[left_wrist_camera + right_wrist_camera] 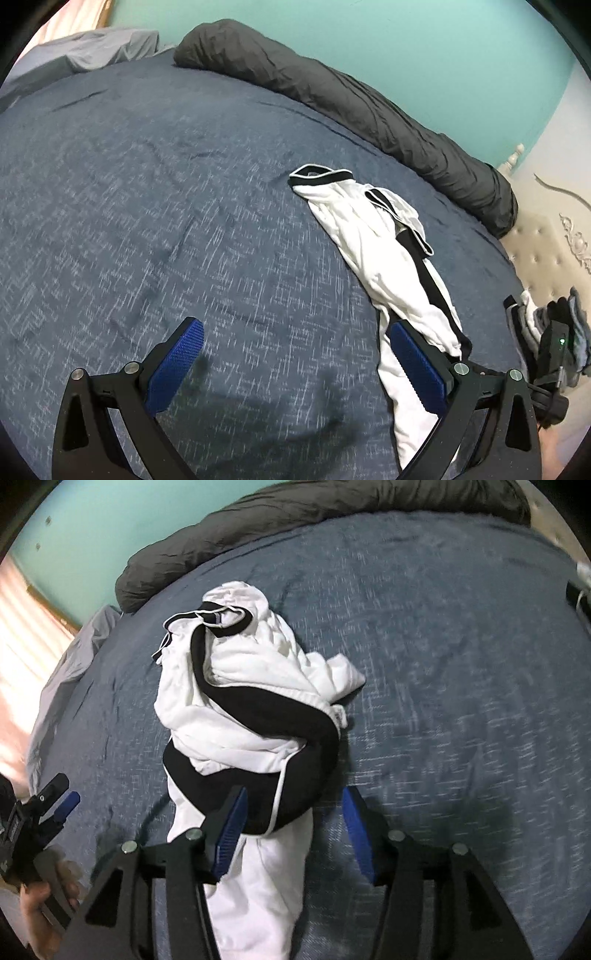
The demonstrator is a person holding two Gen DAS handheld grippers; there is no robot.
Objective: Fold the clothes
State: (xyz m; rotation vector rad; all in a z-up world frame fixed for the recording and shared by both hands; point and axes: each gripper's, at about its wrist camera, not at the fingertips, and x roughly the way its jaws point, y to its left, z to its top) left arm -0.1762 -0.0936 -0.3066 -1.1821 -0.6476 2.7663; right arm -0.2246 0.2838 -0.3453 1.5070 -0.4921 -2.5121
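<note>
A white garment with black stripes and trim (373,236) lies crumpled in a long heap on the blue bed cover (166,206). It also shows in the right wrist view (243,709). My left gripper (295,365) is open and empty above the cover, with its right pad (417,369) over the garment's near end. My right gripper (291,834) is open and hovers over the garment's black band, jaws on either side of it, holding nothing. The left gripper also appears at the left edge of the right wrist view (44,812).
A rolled dark grey duvet (369,107) lies along the far edge of the bed by the teal wall. Grey bedding (92,51) sits at the far left corner. A pile of other clothes (554,325) lies at the right by the tufted headboard (543,240).
</note>
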